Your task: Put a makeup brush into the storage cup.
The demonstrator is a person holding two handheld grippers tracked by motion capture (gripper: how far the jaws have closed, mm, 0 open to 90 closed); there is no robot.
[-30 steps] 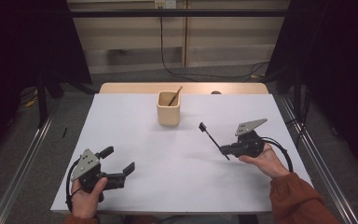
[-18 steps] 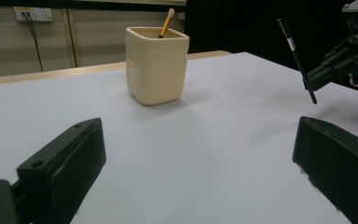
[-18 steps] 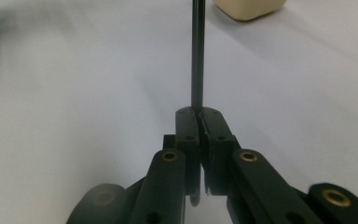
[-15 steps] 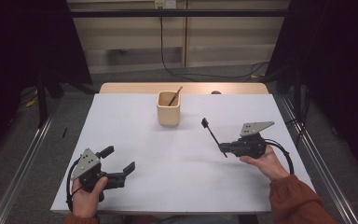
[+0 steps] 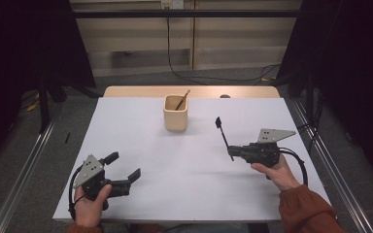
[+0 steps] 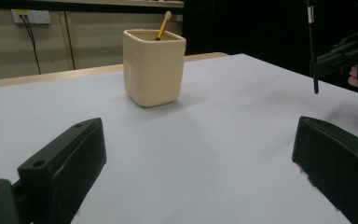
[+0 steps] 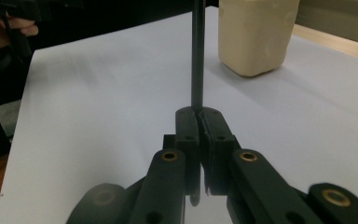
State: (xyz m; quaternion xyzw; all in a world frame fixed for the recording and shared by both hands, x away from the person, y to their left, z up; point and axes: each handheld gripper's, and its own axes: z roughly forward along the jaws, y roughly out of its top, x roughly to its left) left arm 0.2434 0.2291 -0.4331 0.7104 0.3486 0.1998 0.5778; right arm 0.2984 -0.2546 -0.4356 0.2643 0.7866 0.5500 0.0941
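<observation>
A cream square cup point(image 5: 176, 112) point(image 6: 154, 66) point(image 7: 256, 35) stands at the back middle of the white table point(image 5: 184, 160), with a thin wooden stick point(image 5: 182, 100) point(image 6: 163, 24) leaning inside. My right gripper point(image 5: 234, 151) point(image 7: 198, 112) hovers right of the cup, shut on a slim black utensil point(image 5: 222, 135) point(image 7: 197, 51) that rises up and back toward the cup. The left gripper view catches that utensil point(image 6: 311, 42) at its right edge. At the front left my left gripper point(image 5: 125, 167) rests low and open, nothing between its jaws.
A wooden strip point(image 5: 189, 91) edges the table's far side. Metal rails point(image 5: 320, 150) run along both sides, and cables point(image 5: 184, 73) lie on the floor behind. A small dark object point(image 5: 225, 96) sits at the back edge.
My right gripper has lifted and carried the black utensil slightly right and up, tilting it more upright. The left gripper has stayed put.
</observation>
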